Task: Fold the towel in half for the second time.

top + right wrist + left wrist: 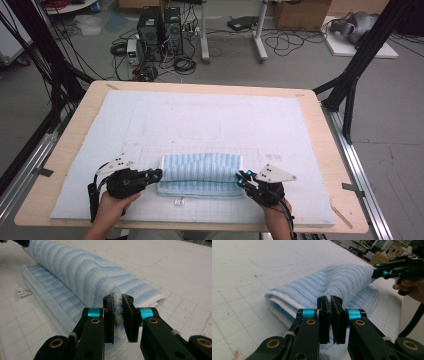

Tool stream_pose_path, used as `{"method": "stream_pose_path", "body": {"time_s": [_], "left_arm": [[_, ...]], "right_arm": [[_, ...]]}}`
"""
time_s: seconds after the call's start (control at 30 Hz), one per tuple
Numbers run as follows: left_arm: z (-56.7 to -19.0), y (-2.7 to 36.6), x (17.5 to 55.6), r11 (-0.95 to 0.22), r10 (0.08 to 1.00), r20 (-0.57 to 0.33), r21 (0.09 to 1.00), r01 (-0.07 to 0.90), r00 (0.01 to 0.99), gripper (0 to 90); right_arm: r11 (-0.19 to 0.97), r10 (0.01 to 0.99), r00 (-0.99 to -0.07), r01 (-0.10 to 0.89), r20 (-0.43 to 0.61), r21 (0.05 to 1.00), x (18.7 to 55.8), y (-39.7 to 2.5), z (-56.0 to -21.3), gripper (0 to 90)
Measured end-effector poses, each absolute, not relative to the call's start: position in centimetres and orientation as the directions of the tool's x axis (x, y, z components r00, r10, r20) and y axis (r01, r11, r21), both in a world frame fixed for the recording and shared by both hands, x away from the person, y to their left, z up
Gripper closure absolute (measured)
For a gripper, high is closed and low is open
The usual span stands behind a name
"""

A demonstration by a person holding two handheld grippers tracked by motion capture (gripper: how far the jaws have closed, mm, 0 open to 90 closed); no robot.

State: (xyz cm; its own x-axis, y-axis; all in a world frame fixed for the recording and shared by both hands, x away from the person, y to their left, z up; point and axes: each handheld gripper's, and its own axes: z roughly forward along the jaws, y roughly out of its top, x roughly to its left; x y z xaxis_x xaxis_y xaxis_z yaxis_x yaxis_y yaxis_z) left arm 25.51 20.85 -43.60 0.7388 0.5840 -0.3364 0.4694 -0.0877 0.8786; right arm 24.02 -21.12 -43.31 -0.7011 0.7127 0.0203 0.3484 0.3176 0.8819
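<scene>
The left gripper (330, 320) is squeezed tight on the near edge of the blue striped towel (332, 285); the pinched bit is hidden between its jaws. The right gripper (118, 315) pinches a fluffy towel corner. The towel lies folded on the white mat (200, 115), between both grippers. Its small tag (179, 201) is too blurry to read.

You have one blue-striped towel (201, 174), one white tag (179, 201), one foam mat (200, 120), one table (320, 130), two grippers: left gripper (159, 175), right gripper (240, 177).
</scene>
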Motion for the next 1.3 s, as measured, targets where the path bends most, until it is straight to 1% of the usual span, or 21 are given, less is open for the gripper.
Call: {"method": "stream_pose_path", "body": {"time_s": [0.07, 0.13, 0.17, 0.23, 0.27, 0.3, 0.33, 0.4, 0.47, 0.6, 0.73, 0.87, 1.0, 1.17, 1.3], "left_arm": [[-43.8, 20.9, 25.3, -0.087, 0.582, -0.341, 0.877, 0.473, 0.738, 83.0], [-43.8, 21.1, 25.2, -0.084, 0.579, -0.350, 0.873, 0.481, 0.736, 78.3], [-43.8, 21.3, 25.2, -0.072, 0.578, -0.363, 0.869, 0.489, 0.730, 71.9], [-43.4, 21.6, 25.1, -0.031, 0.588, -0.383, 0.869, 0.493, 0.712, 57.9], [-43.2, 21.9, 25.2, -0.009, 0.593, -0.382, 0.878, 0.479, 0.709, 55.6], [-43.1, 22.0, 25.3, 0.003, 0.597, -0.383, 0.879, 0.476, 0.705, 54.9], [-43.0, 22.2, 25.5, 0.010, 0.607, -0.383, 0.880, 0.475, 0.697, 54.3], [-42.8, 22.3, 25.9, 0.025, 0.612, -0.390, 0.879, 0.476, 0.688, 55.1], [-42.8, 22.1, 26.4, 0.025, 0.622, -0.382, 0.882, 0.470, 0.684, 56.7], [-43.3, 21.5, 27.2, 0.014, 0.645, -0.370, 0.880, 0.474, 0.669, 61.0], [-43.8, 20.7, 27.5, -0.041, 0.664, -0.349, 0.866, 0.498, 0.662, 65.9], [-44.2, 19.6, 27.2, -0.135, 0.655, -0.318, 0.843, 0.520, 0.686, 72.5], [-44.4, 19.0, 26.7, -0.206, 0.653, -0.296, 0.816, 0.540, 0.697, 76.0], [-44.8, 18.8, 26.3, -0.235, 0.660, -0.295, 0.792, 0.563, 0.691, 77.6], [-45.0, 18.9, 25.7, -0.251, 0.656, -0.290, 0.787, 0.563, 0.697, 78.0]], "right_arm": [[0.308, 0.714, -0.700, 0.358, 0.035, 0.881, 23.5, -21.3, -43.5, 79.1], [0.307, 0.713, -0.699, 0.368, 0.043, 0.878, 23.2, -21.5, -43.8, 77.2], [0.308, 0.711, -0.702, 0.369, 0.045, 0.877, 23.0, -21.6, -43.9, 74.4], [0.296, 0.715, -0.697, 0.380, 0.060, 0.876, 22.6, -21.8, -43.9, 65.4], [0.277, 0.717, -0.694, 0.376, 0.070, 0.884, 22.6, -22.0, -43.8, 62.4], [0.233, 0.726, -0.680, 0.381, 0.101, 0.895, 22.5, -22.3, -43.4, 56.3], [0.204, 0.728, -0.674, 0.385, 0.123, 0.900, 22.6, -22.5, -43.2, 53.1], [0.157, 0.732, -0.663, 0.391, 0.159, 0.907, 23.2, -22.8, -42.7, 51.2], [0.166, 0.743, -0.652, 0.398, 0.151, 0.902, 24.0, -22.4, -42.4, 50.9], [0.232, 0.779, -0.620, 0.418, 0.089, 0.879, 25.6, -20.9, -42.4, 57.9], [0.295, 0.786, -0.615, 0.461, 0.062, 0.837, 26.7, -20.0, -43.5, 61.0], [0.377, 0.775, -0.632, 0.476, 0.011, 0.794, 26.3, -19.3, -44.4, 62.2], [0.402, 0.754, -0.657, 0.471, 0.008, 0.786, 25.9, -19.4, -44.7, 61.5], [0.430, 0.729, -0.684, 0.446, -0.010, 0.785, 25.2, -19.8, -44.8, 59.1], [0.437, 0.717, -0.697, 0.437, -0.012, 0.786, 24.8, -20.2, -44.9, 57.3]]}}
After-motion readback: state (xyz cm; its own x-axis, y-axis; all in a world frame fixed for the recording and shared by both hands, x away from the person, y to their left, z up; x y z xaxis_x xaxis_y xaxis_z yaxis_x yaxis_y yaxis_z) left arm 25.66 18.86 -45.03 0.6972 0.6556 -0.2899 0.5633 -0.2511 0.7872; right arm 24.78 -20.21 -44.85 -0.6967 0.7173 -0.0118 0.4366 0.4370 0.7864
